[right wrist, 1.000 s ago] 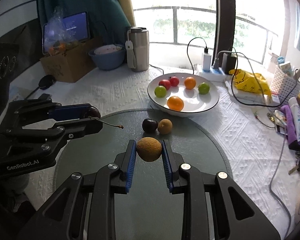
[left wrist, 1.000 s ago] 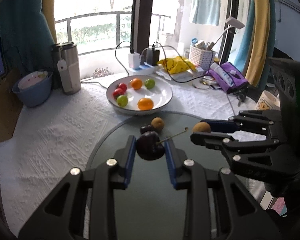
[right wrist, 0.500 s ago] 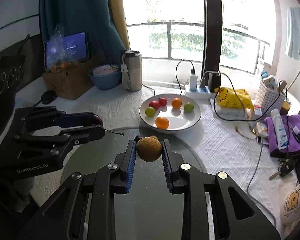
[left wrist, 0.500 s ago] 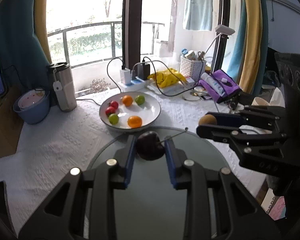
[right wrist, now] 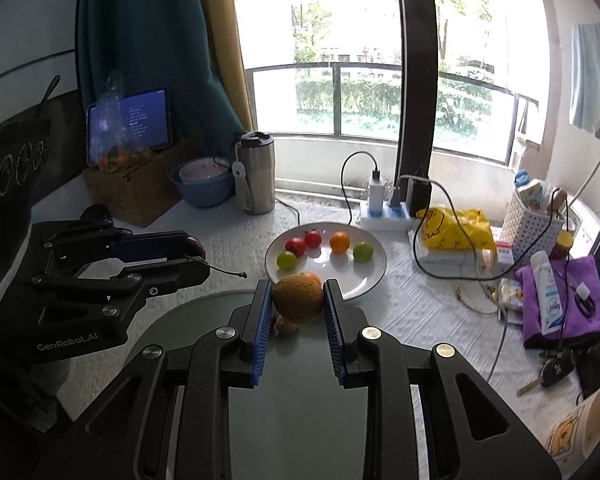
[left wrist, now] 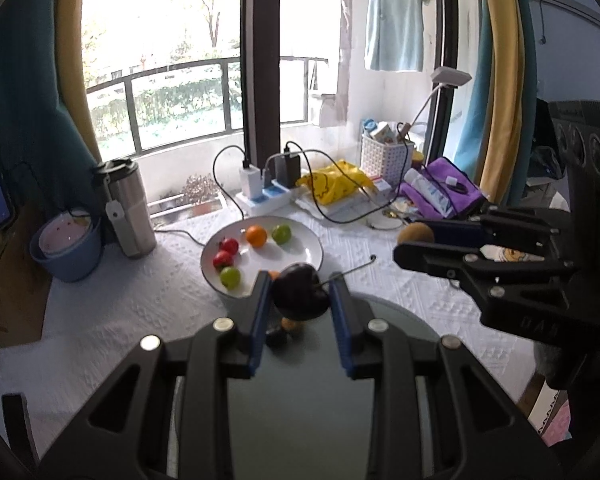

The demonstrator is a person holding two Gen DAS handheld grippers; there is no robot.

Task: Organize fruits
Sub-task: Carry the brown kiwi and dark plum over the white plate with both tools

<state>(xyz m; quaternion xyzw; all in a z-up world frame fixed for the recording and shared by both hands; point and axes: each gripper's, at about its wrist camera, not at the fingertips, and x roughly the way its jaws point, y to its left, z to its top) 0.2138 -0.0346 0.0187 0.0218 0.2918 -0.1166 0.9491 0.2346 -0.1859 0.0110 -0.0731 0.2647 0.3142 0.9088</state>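
My left gripper [left wrist: 299, 294] is shut on a dark purple cherry [left wrist: 299, 296] with a long stem, held high above the round grey mat [left wrist: 380, 312]. My right gripper [right wrist: 296, 298] is shut on a brown round fruit [right wrist: 298, 298]; it also shows at the right of the left wrist view [left wrist: 416, 233]. A white plate [left wrist: 312, 250] beyond the mat holds red, green and orange fruits. Two small fruits [left wrist: 284, 330] lie on the mat, mostly hidden behind the held fruits. The left gripper shows at the left of the right wrist view [right wrist: 188, 256].
A steel tumbler [left wrist: 126, 208] and blue bowl [left wrist: 66, 250] stand at the back left. A power strip with cables [left wrist: 264, 196], yellow bag [left wrist: 334, 184], white basket [left wrist: 386, 154] and purple cloth [left wrist: 440, 192] crowd the back right. A cup [right wrist: 584, 428] sits at the near right.
Both grippers have risen higher above the table with their fruits still held. The plate and mat now look farther below.
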